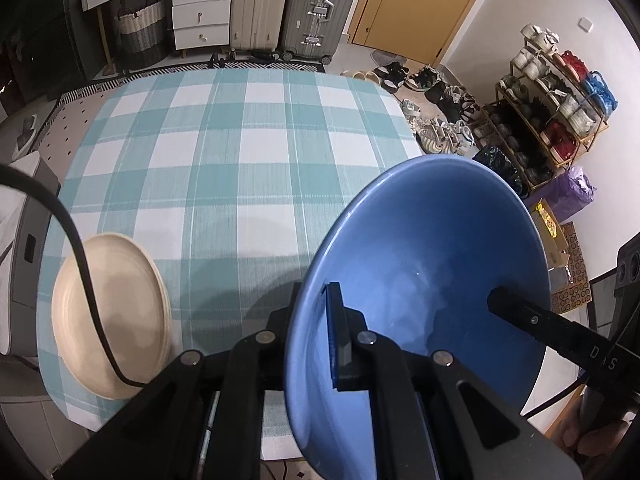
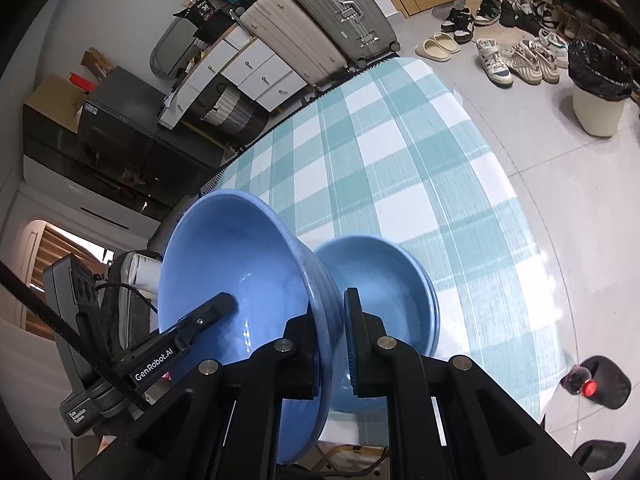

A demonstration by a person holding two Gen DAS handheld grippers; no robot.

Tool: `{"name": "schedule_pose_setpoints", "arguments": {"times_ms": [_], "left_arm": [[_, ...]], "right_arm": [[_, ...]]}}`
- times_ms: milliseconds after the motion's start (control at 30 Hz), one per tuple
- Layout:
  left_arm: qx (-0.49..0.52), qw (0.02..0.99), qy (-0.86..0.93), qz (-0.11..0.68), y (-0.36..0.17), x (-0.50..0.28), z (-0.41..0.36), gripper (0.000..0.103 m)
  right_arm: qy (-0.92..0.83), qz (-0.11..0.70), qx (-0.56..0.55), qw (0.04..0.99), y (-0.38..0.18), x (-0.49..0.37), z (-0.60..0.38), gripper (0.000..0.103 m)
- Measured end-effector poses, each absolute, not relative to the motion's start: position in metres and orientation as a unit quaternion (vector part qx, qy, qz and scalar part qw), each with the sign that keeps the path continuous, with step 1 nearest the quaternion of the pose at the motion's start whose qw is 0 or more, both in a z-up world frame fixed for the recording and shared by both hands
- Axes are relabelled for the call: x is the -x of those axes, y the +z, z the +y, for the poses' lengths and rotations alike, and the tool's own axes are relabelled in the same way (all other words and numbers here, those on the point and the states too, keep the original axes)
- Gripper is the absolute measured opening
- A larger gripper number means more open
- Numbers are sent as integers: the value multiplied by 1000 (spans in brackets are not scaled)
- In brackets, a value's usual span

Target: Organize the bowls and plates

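A large blue bowl (image 1: 424, 264) (image 2: 240, 264) hangs tilted over the near edge of the checked table (image 1: 240, 152) (image 2: 400, 160), held from two sides. My left gripper (image 1: 316, 300) is shut on its left rim, one finger inside the bowl and one outside. My right gripper (image 2: 330, 308) is shut on the opposite rim. Each view shows the other gripper's finger (image 1: 516, 312) (image 2: 216, 308) reaching into the bowl. A smaller pale blue bowl (image 2: 384, 292) sits on the table just right of the held one. A stack of cream plates (image 1: 108, 320) lies at the table's left edge.
Suitcases (image 1: 296, 8) and white drawers (image 1: 200, 8) stand beyond the far edge. Shoes (image 2: 516, 56) and a shoe rack (image 1: 548, 112) fill the floor to the right, with a lined bin (image 2: 600, 88) and a red-capped bottle (image 2: 588, 388). A cable (image 1: 84, 272) crosses the plates.
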State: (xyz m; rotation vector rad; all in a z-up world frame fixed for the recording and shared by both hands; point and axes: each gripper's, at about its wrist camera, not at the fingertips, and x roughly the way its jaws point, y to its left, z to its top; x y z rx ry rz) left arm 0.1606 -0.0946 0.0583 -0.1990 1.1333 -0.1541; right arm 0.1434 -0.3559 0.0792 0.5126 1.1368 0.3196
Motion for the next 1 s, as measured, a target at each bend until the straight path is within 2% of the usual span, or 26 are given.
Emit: {"name": "schedule_pose_setpoints", "arguments": {"times_ms": [767, 1000], "left_arm": [[57, 818, -72, 567, 10, -163, -116, 11], [28, 817, -77, 570, -3, -165, -122, 11]], "right_arm": [[143, 544, -233, 793, 32, -141, -365, 10], [139, 557, -194, 795, 29, -146, -359, 10]]}}
